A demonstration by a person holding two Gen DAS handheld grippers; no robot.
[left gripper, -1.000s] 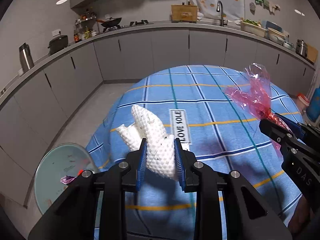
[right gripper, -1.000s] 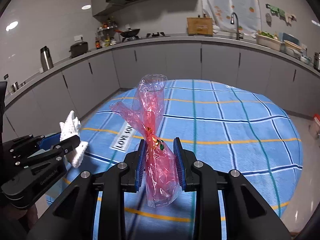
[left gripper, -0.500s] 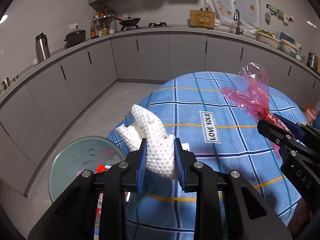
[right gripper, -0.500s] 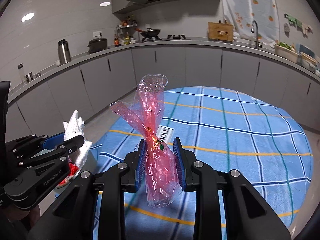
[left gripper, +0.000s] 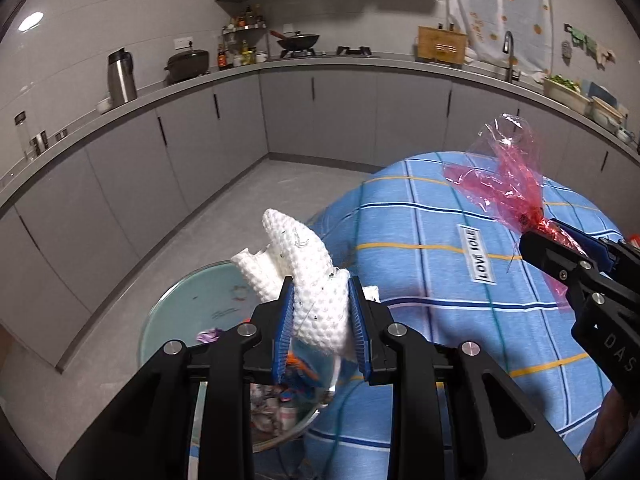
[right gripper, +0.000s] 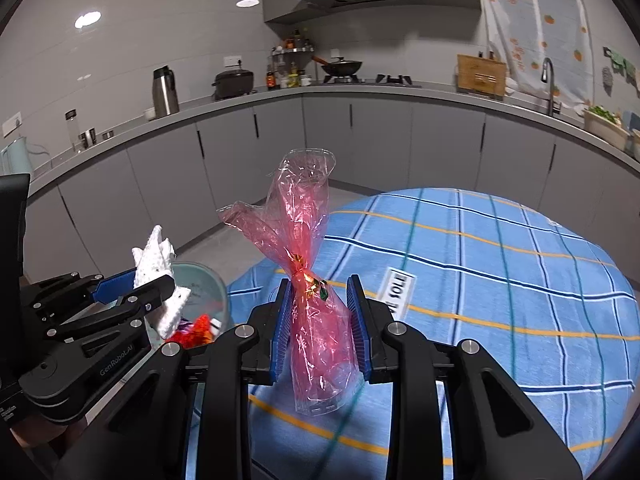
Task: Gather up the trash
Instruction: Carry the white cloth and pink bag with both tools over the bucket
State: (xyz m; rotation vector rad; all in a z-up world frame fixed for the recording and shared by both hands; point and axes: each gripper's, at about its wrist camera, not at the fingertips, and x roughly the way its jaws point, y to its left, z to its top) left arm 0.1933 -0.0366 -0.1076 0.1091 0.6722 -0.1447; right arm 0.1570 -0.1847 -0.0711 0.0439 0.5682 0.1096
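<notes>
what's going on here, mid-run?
Trash collection, mid-carry. The left gripper is shut on a white foam net sleeve, and the right gripper is shut on a crinkled pink cellophane bag. Both hang at the edge of the table with the blue plaid cloth, near a clear bin on the floor that already holds wrappers. Nothing has been dropped yet.

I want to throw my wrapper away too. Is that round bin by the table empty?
Not empty. The bin already holds colourful scraps, purple and orange-red, beside the table. How full it is, I cannot tell.
</notes>
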